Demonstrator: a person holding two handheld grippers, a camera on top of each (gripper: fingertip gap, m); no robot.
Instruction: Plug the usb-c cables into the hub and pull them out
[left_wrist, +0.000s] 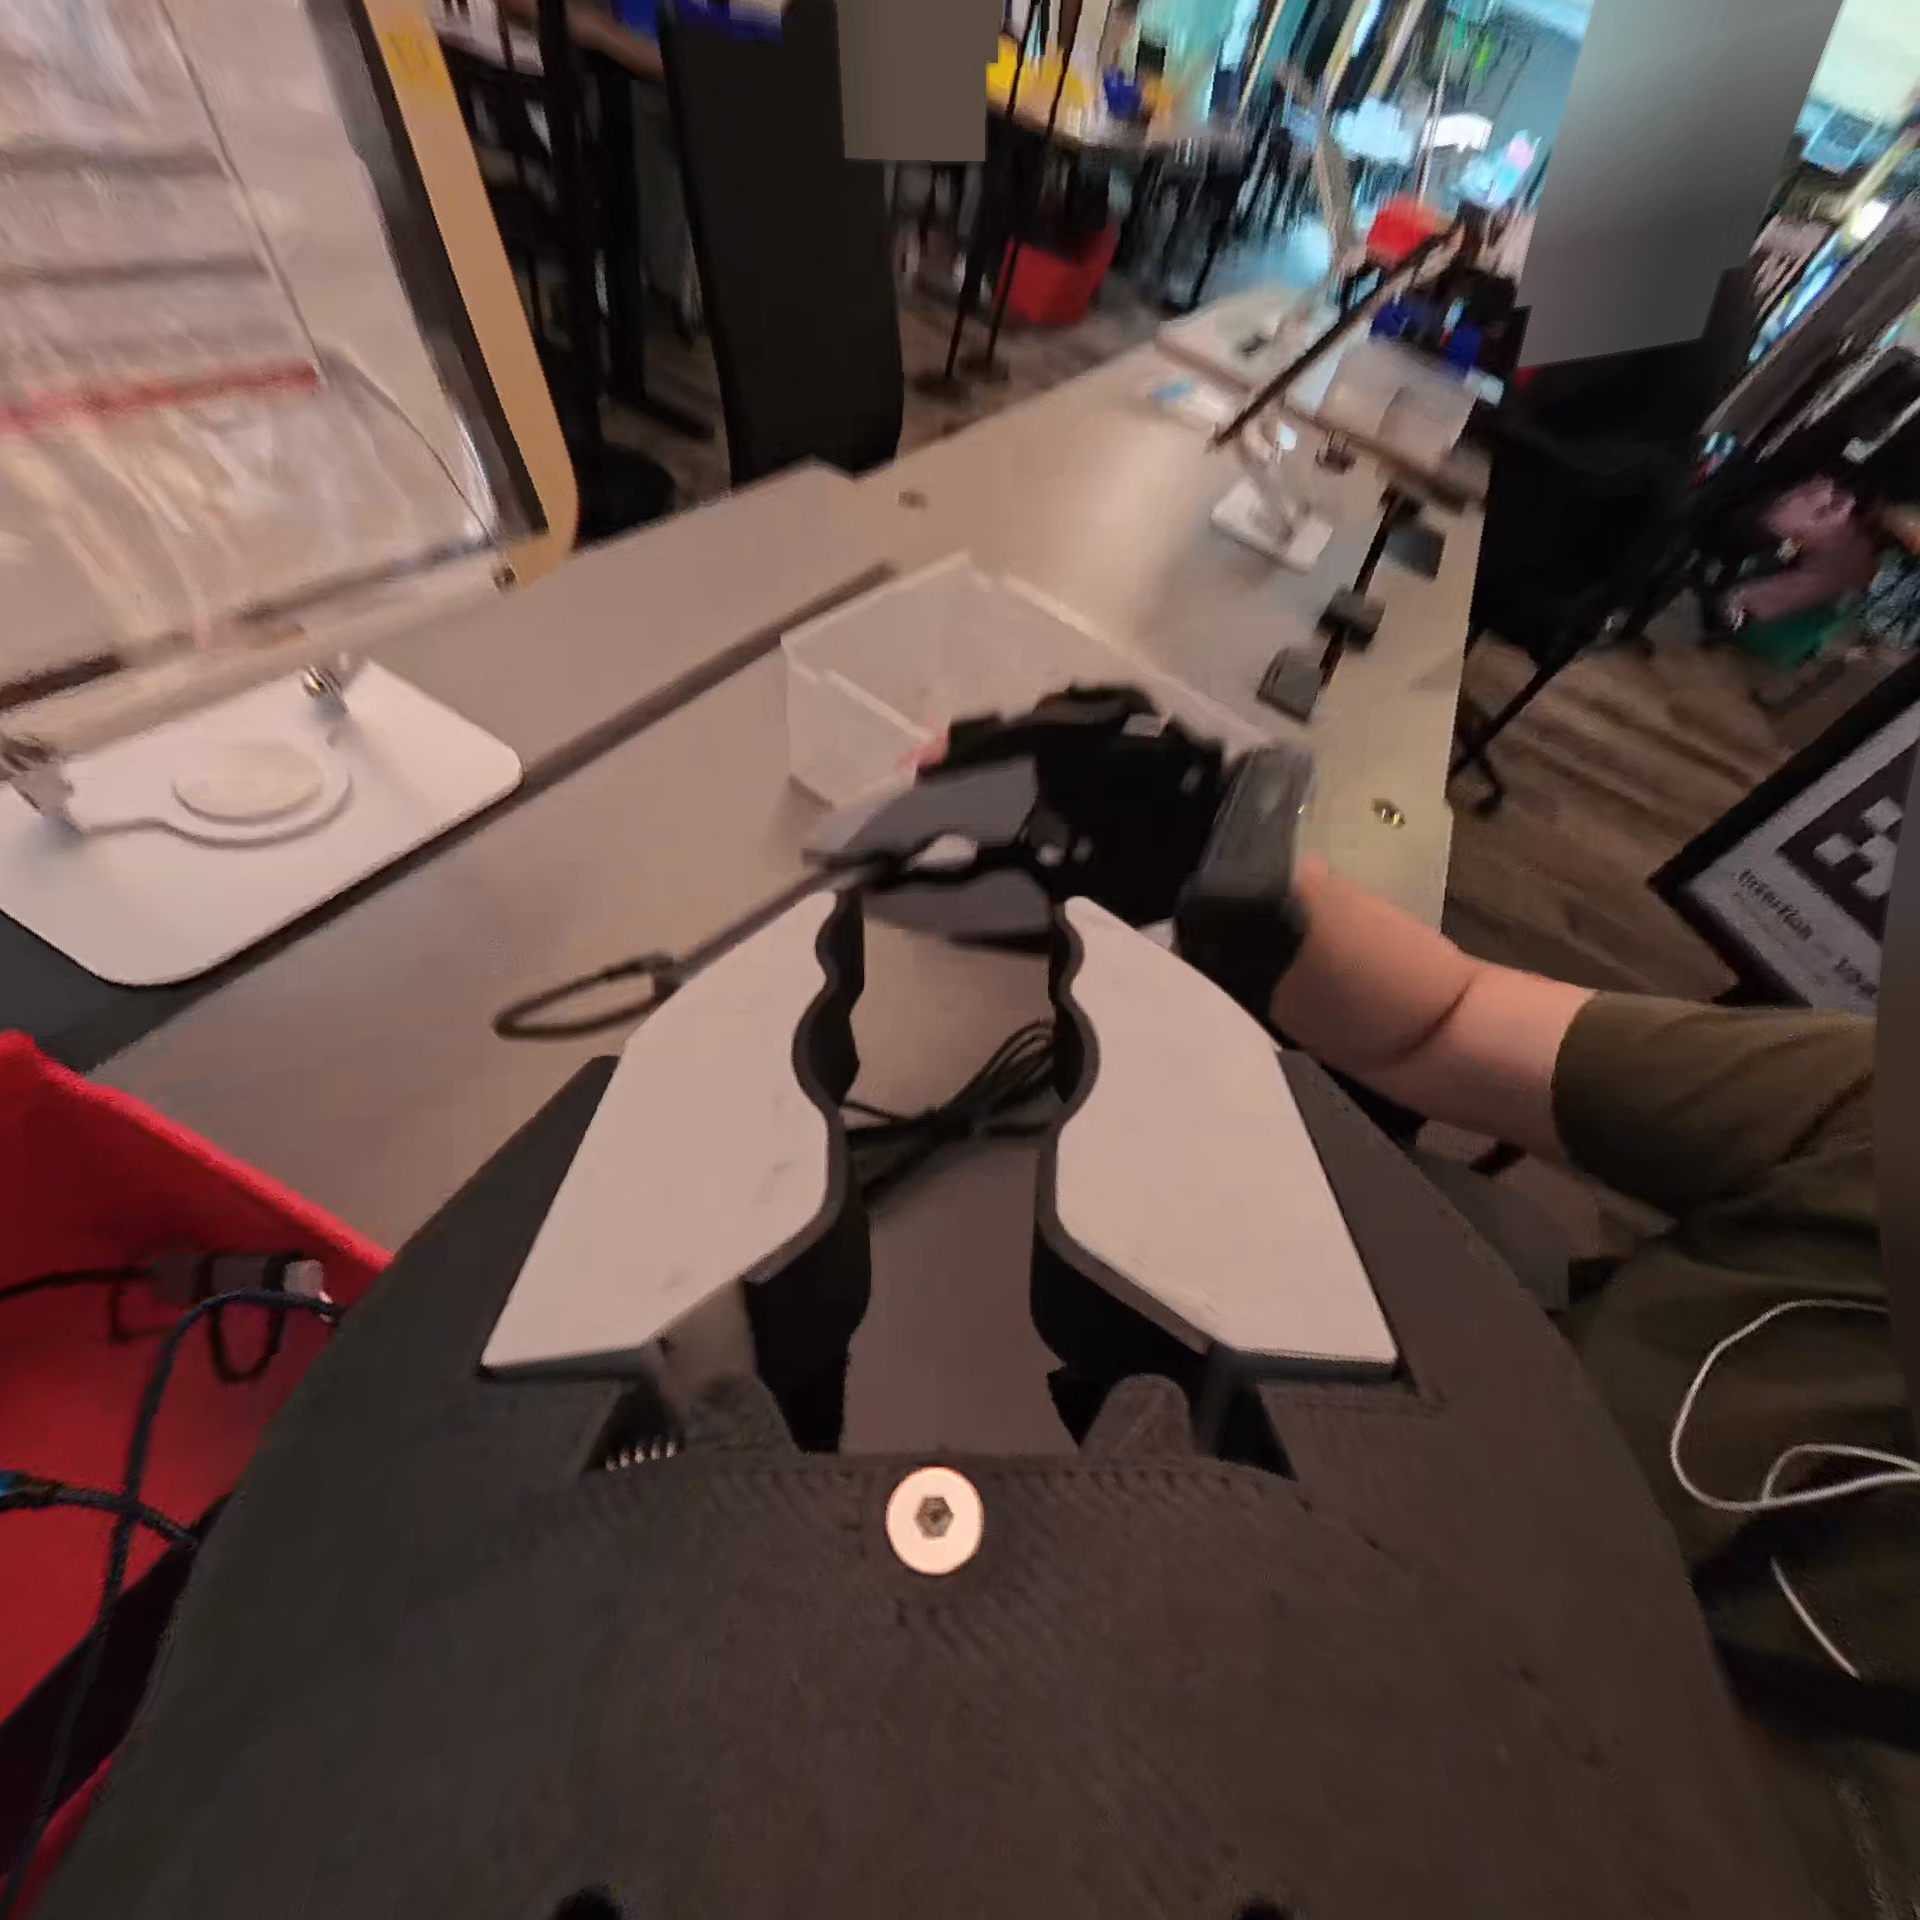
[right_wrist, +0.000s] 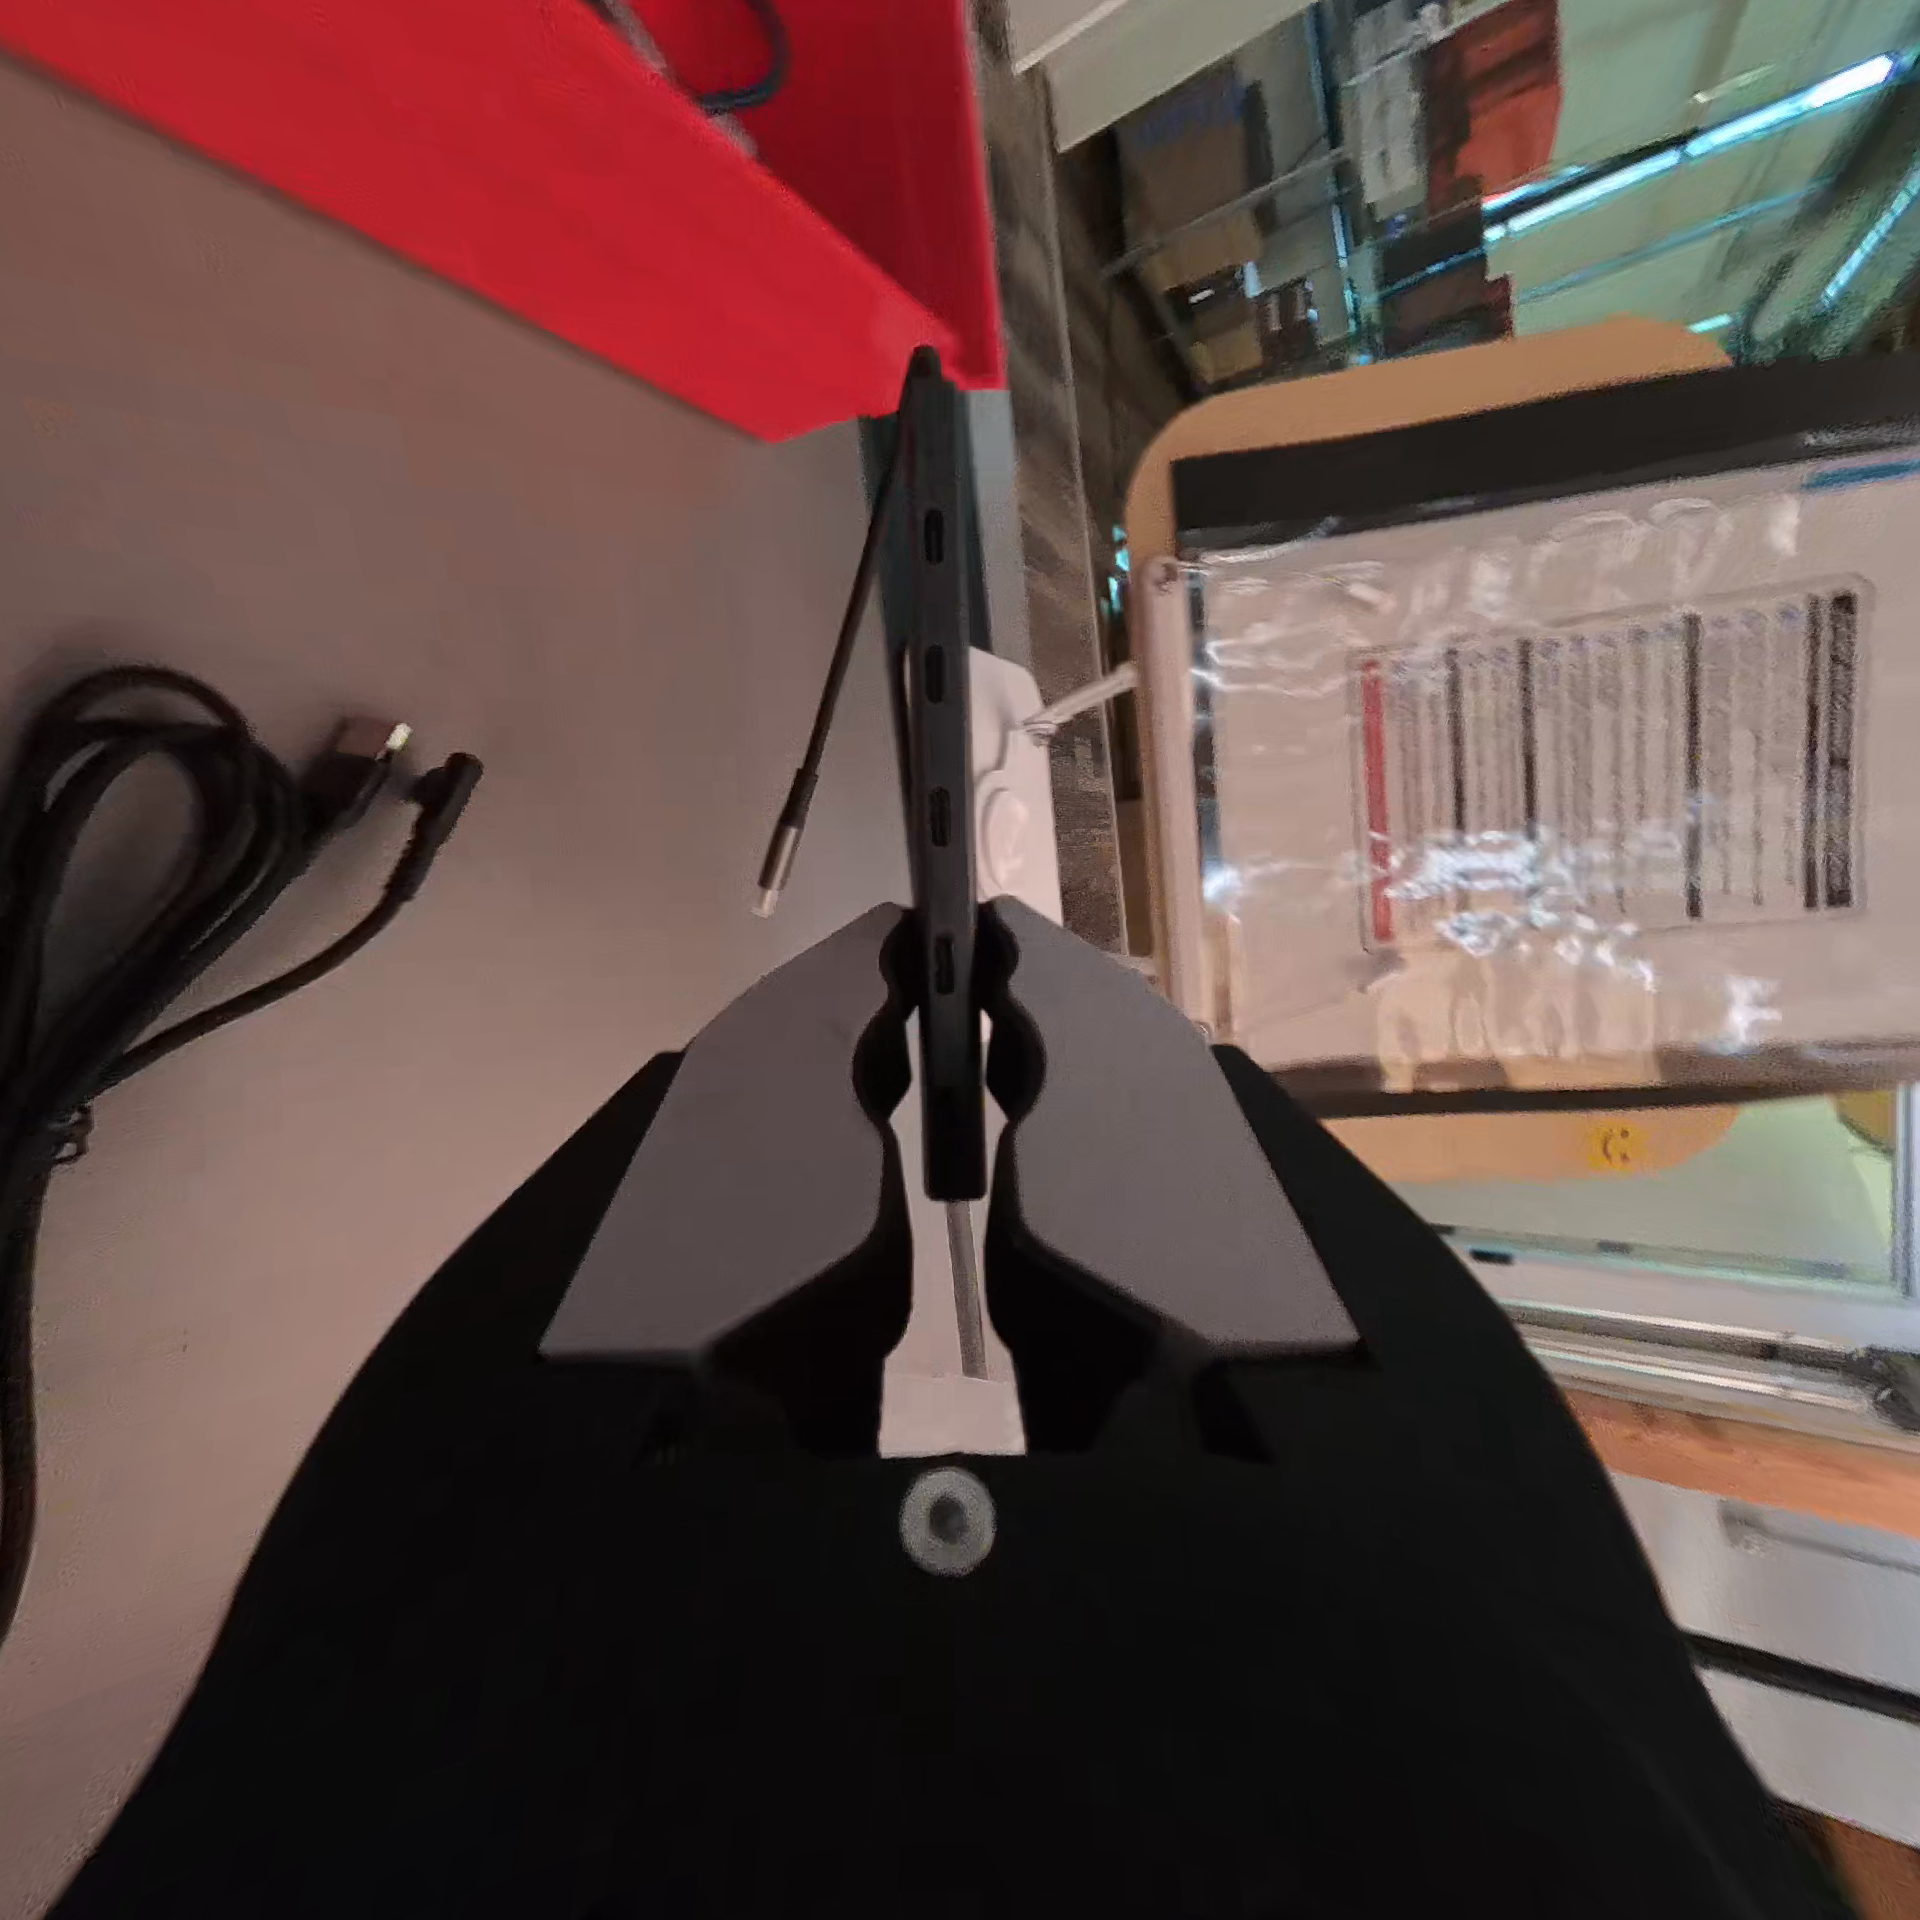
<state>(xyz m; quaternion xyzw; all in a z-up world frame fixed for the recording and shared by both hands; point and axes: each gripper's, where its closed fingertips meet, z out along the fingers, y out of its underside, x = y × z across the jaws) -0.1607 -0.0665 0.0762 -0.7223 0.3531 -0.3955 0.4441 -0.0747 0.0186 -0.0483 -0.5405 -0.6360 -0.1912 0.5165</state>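
Clamping the slim black rectangular hub (right_wrist: 940, 790) edge-on, the right gripper (right_wrist: 943, 940) has its grey fingers (right_wrist: 769, 1122) closed on the hub's near end, so the row of small slots along its narrow side faces the camera; I judge this hold is meant to steady the ports and leave them open for a plug. The hub's own short black lead with a silver tip (right_wrist: 821, 727) hangs loose to one side over the grey tabletop (right_wrist: 416, 520). A coil of black braided usb-c cables (right_wrist: 156, 821) lies well apart on the table, its plugs free, so nothing appears plugged in yet. The left gripper (left_wrist: 956, 935) hovers with its pale fingers (left_wrist: 707, 1153) spread and empty above that dark cable bundle (left_wrist: 956, 1112), probably to pick a plug. Past it, the right gripper is a blurred dark mass in a gloved hand (left_wrist: 1236, 914), hiding part of a clear plastic box (left_wrist: 894, 675). A red fabric bin (left_wrist: 114, 1268) with other wires is cut off at the edge, and motion blur smears the background
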